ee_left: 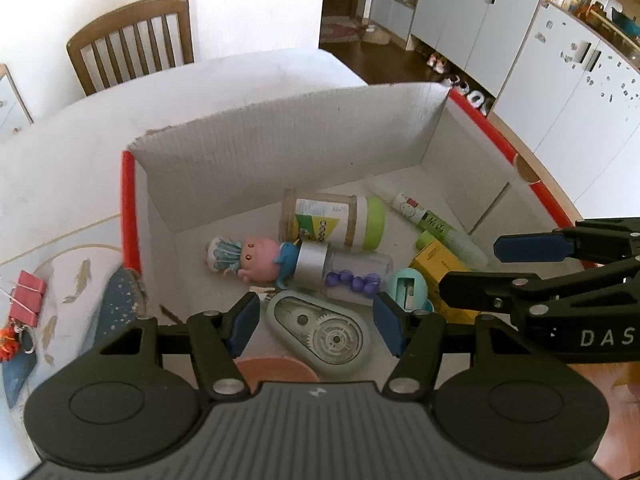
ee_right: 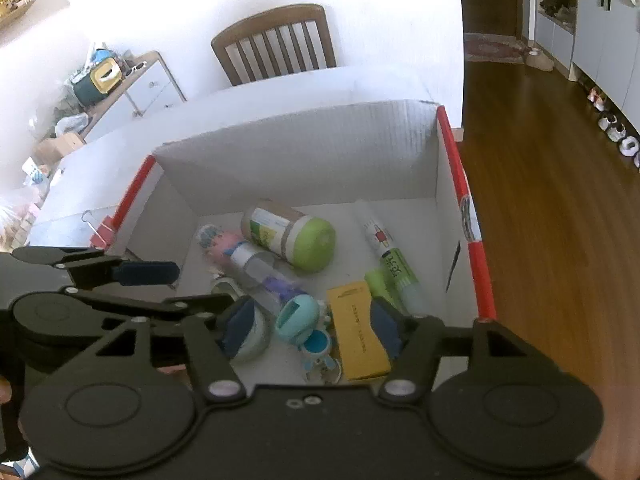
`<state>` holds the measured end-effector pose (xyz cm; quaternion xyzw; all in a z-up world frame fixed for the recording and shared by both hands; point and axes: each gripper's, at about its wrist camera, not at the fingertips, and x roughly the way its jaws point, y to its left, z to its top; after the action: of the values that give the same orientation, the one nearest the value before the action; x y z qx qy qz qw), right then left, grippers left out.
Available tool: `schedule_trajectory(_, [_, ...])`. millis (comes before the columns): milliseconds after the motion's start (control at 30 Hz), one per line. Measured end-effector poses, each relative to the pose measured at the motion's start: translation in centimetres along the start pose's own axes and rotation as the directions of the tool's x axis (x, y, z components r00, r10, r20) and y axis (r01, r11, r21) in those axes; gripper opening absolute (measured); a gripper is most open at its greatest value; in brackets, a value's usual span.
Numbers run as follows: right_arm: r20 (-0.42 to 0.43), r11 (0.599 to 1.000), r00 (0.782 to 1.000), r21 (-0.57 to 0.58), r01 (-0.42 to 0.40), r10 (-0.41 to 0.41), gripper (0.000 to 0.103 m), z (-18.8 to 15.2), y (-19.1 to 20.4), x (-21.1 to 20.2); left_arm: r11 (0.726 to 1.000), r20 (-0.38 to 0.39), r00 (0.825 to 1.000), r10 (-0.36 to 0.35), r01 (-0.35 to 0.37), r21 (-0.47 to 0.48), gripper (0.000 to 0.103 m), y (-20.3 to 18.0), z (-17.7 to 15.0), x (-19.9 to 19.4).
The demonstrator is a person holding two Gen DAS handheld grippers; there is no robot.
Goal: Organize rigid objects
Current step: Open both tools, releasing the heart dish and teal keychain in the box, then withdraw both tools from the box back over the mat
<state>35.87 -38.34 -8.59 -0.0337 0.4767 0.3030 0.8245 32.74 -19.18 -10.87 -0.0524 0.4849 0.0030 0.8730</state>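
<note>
A white cardboard box with red edges (ee_left: 128, 208) (ee_right: 466, 200) holds several rigid items: a green-capped jar (ee_left: 332, 222) (ee_right: 292, 236), a glue stick (ee_left: 428, 218) (ee_right: 392, 260), a pink-and-blue figurine (ee_left: 248, 258), a clear tube of purple beads (ee_left: 348, 272) (ee_right: 264, 272), a teal sharpener (ee_left: 408, 286) (ee_right: 300, 316), a yellow box (ee_left: 438, 260) (ee_right: 360, 332) and a correction tape (ee_left: 324, 330). My left gripper (ee_left: 316, 322) is open and empty above the correction tape. My right gripper (ee_right: 312, 326) is open and empty above the sharpener and yellow box.
On the table left of the box lie a pink binder clip (ee_left: 28, 298), a blue fish-pattern pouch (ee_left: 116, 308) and an orange keyring (ee_left: 10, 344). A wooden chair (ee_left: 132, 44) stands behind the white table (ee_left: 240, 88). The wooden floor (ee_right: 560, 200) lies right.
</note>
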Motion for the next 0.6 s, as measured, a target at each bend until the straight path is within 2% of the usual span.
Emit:
schedule_trajectory(133, [0.03, 1.0, 0.999, -0.002, -0.013, 0.013, 0.069, -0.1, 0.7, -1.3, 1.0, 0.042, 0.999, -0.005, 0.005, -0.004, 0.062, 0.4, -0.2, -1.9])
schedule_trajectory(600, [0.161, 0.999, 0.986, -0.042, -0.025, 0.031, 0.087, -0.7, 5.4, -5.5, 0.999, 0.171, 0.985, -0.032, 0.039, -0.038, 0.066, 4.4, -1.6, -8.6])
